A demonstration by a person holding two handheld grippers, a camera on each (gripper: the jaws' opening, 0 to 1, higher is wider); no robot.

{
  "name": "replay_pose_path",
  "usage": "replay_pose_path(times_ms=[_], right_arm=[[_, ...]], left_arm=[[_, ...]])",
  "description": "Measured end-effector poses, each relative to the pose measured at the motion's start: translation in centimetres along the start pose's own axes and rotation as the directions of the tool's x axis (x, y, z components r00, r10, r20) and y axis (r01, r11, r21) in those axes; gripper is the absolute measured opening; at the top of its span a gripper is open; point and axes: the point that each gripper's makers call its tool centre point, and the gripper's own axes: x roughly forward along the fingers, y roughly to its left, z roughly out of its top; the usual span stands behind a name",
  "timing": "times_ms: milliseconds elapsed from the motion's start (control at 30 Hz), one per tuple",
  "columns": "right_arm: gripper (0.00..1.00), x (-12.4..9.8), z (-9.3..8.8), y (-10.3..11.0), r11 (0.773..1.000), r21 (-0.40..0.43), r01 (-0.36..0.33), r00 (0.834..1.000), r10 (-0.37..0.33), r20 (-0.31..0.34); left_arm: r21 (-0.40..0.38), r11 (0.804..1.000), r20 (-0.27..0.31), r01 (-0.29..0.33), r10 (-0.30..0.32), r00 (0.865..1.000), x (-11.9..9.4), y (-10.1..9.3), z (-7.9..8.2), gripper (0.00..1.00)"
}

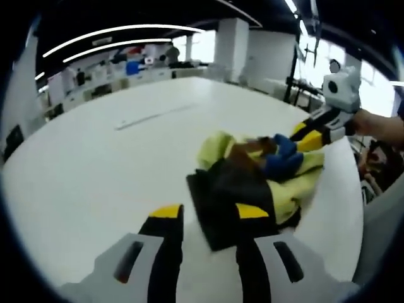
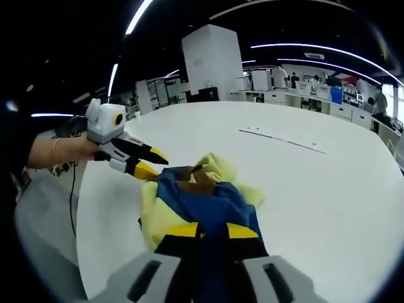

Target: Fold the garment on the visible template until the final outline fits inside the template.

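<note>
My right gripper [image 2: 211,232] pinches the bunched yellow-and-blue garment [image 2: 199,202] near the table [image 2: 315,189] edge; my left gripper [image 1: 208,214] is spread beside its dark fold. I judge a hard pull could drag it over the edge, away from the faint template line [image 2: 281,139].

In the left gripper view, the left gripper [image 1: 208,218] points forward with its yellow-tipped jaws set apart, while the right gripper [image 1: 302,136] reaches in from the right, held by a person's hand [image 1: 379,126]. In the right gripper view, the right gripper [image 2: 211,232] has its jaws drawn close together, apparently pinching cloth, and the left gripper [image 2: 154,163] enters from the left with jaws parted.
</note>
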Motion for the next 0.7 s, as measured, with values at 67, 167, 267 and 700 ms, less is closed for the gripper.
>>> replay_pose_path(times_ms=[67, 167, 267, 700], right_arm=[[0.03, -0.1, -0.1, -0.2, 1.000, -0.005, 0.018, 1.000, -0.018, 0.001], [0.00, 0.0, -0.2, -0.3, 1.000, 0.007, 0.027, 1.000, -0.027, -0.003], [0.00, 0.1, -0.2, -0.2, 1.000, 0.011, 0.025, 1.000, -0.025, -0.001], [0.00, 0.1, -0.1, -0.4, 0.999, 0.005, 0.040, 0.999, -0.040, 0.005]], left_arm=[[0.016, 1.000, -0.020, 0.023, -0.023, 1.000, 0.4, -0.4, -0.4, 0.23], [0.035, 0.998, -0.034, 0.045, -0.044, 0.998, 0.8, -0.9, -0.6, 0.17], [0.033, 0.998, -0.039, 0.055, -0.054, 0.998, 1.1, -1.0, -0.8, 0.14], [0.111, 0.992, -0.065, 0.058, -0.051, 0.997, 1.8, -1.1, -1.2, 0.06]])
